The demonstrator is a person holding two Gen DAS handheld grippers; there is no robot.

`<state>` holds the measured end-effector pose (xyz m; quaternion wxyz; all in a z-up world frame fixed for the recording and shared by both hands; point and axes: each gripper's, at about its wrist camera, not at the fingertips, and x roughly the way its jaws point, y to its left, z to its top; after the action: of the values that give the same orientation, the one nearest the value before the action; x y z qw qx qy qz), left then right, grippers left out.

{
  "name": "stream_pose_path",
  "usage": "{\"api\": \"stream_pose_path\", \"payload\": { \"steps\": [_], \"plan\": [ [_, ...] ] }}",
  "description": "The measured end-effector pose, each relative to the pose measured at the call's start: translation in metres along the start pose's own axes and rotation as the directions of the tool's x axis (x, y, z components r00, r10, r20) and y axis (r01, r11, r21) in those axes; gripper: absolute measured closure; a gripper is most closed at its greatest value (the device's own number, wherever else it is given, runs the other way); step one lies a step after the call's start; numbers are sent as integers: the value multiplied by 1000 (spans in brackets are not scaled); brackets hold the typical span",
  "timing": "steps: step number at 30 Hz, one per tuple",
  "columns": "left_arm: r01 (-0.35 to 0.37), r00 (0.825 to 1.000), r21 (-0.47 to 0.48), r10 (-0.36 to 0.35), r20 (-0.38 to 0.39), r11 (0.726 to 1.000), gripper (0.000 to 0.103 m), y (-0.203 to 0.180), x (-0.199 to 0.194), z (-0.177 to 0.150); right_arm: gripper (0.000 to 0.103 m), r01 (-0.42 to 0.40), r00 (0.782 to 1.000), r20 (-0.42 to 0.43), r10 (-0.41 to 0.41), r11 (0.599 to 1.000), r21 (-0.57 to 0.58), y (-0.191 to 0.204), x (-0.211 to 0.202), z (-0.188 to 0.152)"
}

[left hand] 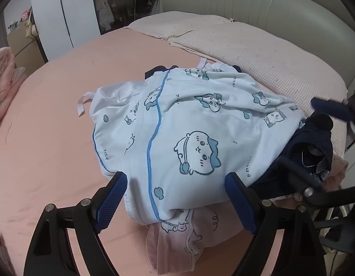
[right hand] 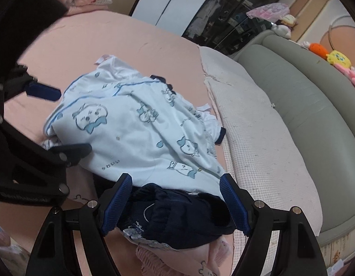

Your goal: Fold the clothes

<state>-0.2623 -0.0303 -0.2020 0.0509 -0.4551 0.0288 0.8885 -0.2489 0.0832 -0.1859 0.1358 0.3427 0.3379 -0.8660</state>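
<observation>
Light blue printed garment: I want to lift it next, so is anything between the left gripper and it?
Nothing visible. The left gripper is open right at the near edge of the light blue printed garment, which lies on top of the pile.

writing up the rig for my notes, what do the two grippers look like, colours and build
Both look alike. The left gripper and right gripper each have two black, angular linkage arms with silver round bolts at the joints. Each finger carries a long blue pad with a fine grid texture. No cables or markings show. A dark sleeve appears in the right view.
</observation>
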Motion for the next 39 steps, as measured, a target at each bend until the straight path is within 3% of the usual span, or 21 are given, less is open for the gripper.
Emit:
{"api": "stream_pose_path", "payload": {
  "steps": [10, 19, 24, 33, 39],
  "plan": [
    [12, 1000, -18, -13, -16, 1000, 16, 3, -2, 3, 25, 50, 999, 17, -49, 994, -94, 21, 17, 0],
    [-118, 993, 155, 116, 25, 981, 16, -1, -14, 2, 25, 52, 999, 14, -51, 992, -118, 28, 29, 2],
    [-95, 995, 110, 94, 20, 989, 16, 21, -7, -5, 25, 20, 1000, 4, -20, 996, -89, 23, 31, 6],
    [-54, 998, 27, 54, 14, 998, 16, 59, 6, -18, 25, 46, 998, 48, -42, 996, -79, 22, 19, 16],
    [-72, 997, 46, 70, 41, 996, 16, 51, 11, -12, 25, 53, 996, 75, -47, 996, -76, 23, 15, 28]
  ]
}}
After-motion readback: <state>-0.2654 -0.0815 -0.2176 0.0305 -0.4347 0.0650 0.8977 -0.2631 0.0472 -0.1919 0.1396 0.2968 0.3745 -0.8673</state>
